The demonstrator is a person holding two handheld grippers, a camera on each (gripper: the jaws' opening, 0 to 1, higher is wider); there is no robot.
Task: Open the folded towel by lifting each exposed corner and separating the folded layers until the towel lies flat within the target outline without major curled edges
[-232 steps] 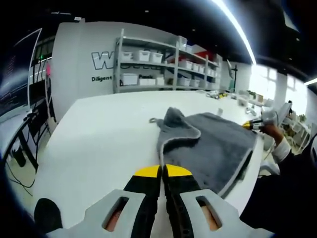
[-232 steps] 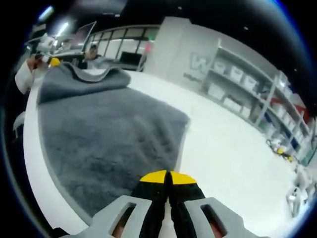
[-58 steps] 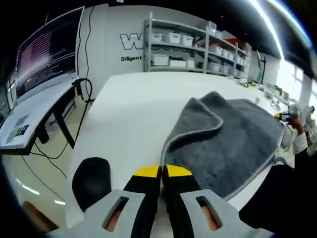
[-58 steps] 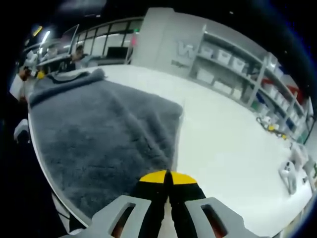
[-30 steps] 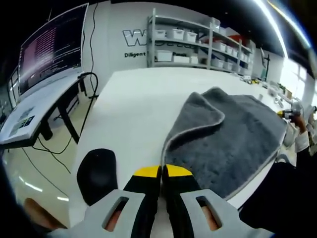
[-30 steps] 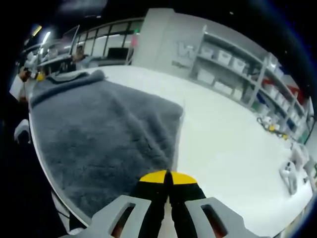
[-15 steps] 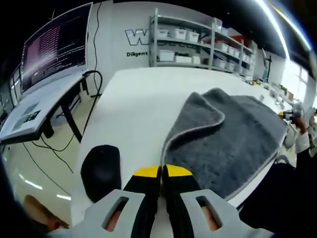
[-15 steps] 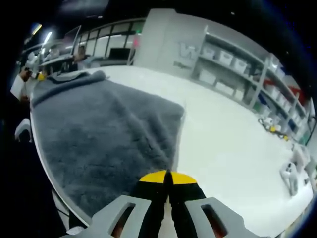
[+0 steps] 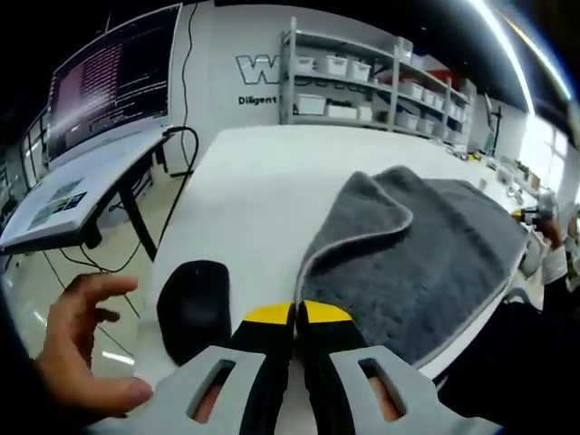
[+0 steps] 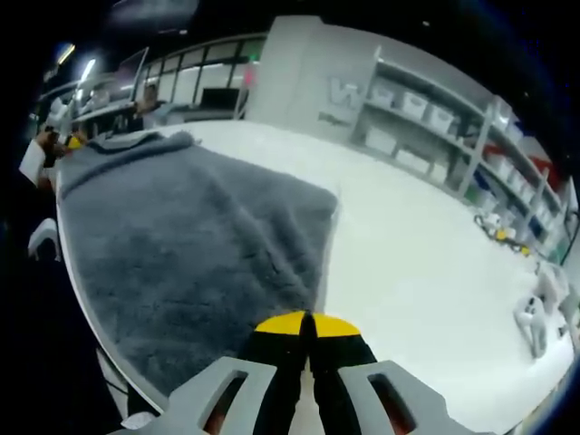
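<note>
Towel mostly spread, one corner left to fix

The soft grey towel [image 9: 426,249] lay on the white counter [image 9: 245,190], one corner [image 9: 376,204] curled up. Both grippers, left [image 9: 297,314] and right [image 10: 306,323], had jaws shut, empty, beside the towel's edge. Next, flatten that corner. A bare hand [image 9: 77,340] had newly appeared near the towel.

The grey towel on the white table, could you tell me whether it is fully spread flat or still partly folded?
Partly folded. The grey towel lies mostly spread, but its corner nearest the left gripper is curled back over itself.
</note>
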